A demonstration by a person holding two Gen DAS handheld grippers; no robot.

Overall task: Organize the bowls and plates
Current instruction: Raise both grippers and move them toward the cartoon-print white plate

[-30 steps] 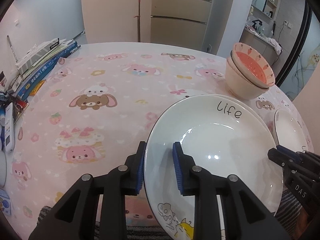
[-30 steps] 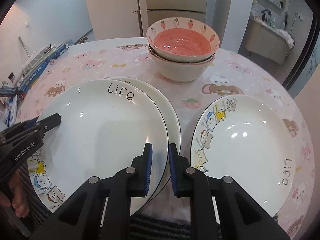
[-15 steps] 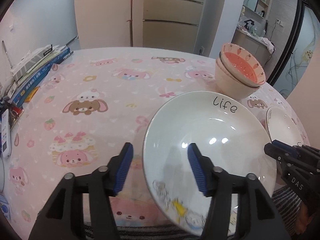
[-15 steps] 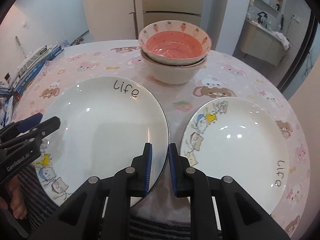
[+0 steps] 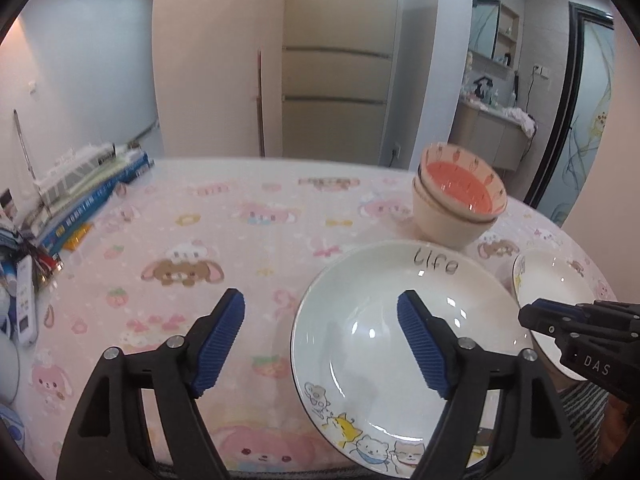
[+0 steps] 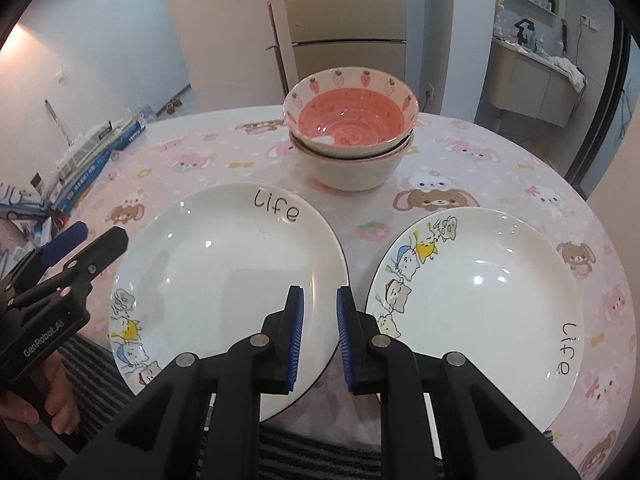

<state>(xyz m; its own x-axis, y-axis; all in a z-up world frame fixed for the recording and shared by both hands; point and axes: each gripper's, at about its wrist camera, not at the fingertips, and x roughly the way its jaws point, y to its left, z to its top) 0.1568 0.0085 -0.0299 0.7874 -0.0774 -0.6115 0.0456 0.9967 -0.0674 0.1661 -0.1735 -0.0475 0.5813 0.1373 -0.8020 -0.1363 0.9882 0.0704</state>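
Observation:
A white "life" plate (image 6: pixel 224 272) lies stacked on another plate at the table's front left; it also shows in the left wrist view (image 5: pixel 400 320). My right gripper (image 6: pixel 320 336) is shut on its right rim. My left gripper (image 5: pixel 320 344) is open wide, raised above the plate's left rim and holding nothing; it shows at the left in the right wrist view (image 6: pixel 84 244). A second cartoon "life" plate (image 6: pixel 480 300) lies to the right. Two stacked bowls, the top one pink inside (image 6: pixel 352 136), stand behind the plates.
The round table has a pink cartoon cloth (image 5: pixel 200 240). Books and boxes (image 5: pixel 76 196) are piled at its left edge, with a white remote (image 5: pixel 25 304) nearby. A cabinet and a doorway stand beyond the table.
My left gripper opened, let go of the plate's left rim and pulled back and up. The plate settled flat onto the one beneath it. My right gripper stayed shut on the right rim.

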